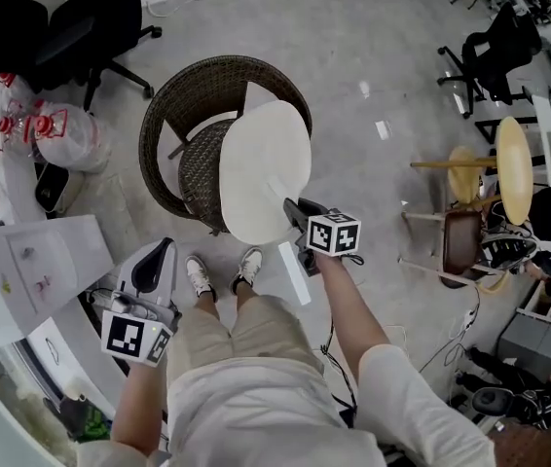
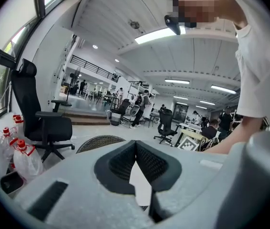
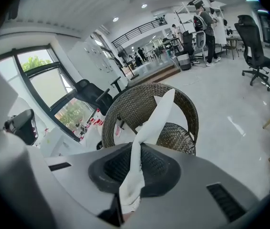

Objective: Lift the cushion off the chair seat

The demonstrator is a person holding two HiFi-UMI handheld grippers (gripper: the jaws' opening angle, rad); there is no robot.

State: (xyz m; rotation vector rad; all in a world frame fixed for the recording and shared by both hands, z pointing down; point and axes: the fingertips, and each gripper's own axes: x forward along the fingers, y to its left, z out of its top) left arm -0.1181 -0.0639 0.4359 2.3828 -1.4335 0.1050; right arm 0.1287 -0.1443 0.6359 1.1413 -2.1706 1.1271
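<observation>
**Cushion up off the seat, pinched in the right fingers**

Cushion [image 1: 264, 168] hangs in the air over the chair [image 1: 173, 115], a pale oval pad held by its near edge. From the head view it covers the right half of the woven seat [image 1: 201, 168], and the left half shows bare. In the right gripper view I see the cushion [image 3: 149, 128] edge-on, rising from the fingers up across the chair [image 3: 125, 109] back. The seat sits lower down behind it, apart from the pad.

My right gripper [image 1: 295, 214] has it. Its fingers [image 3: 156, 163] are clamped on the cushion's rim, and the fabric bunches where they squeeze.

My left gripper [image 1: 159, 256] is well apart from the cushion, down by the person's left side near the shoes [image 1: 198, 275]. In its own view the fingers [image 2: 149, 161] meet at the tips and grip nothing. A pale sliver shows through the gap behind them; I cannot tell what it is.

Around the chair is grey floor [image 1: 373, 47]. A black office chair [image 1: 91, 22] stands beyond on the left, and a wooden stool [image 1: 475, 173] on the right.
</observation>
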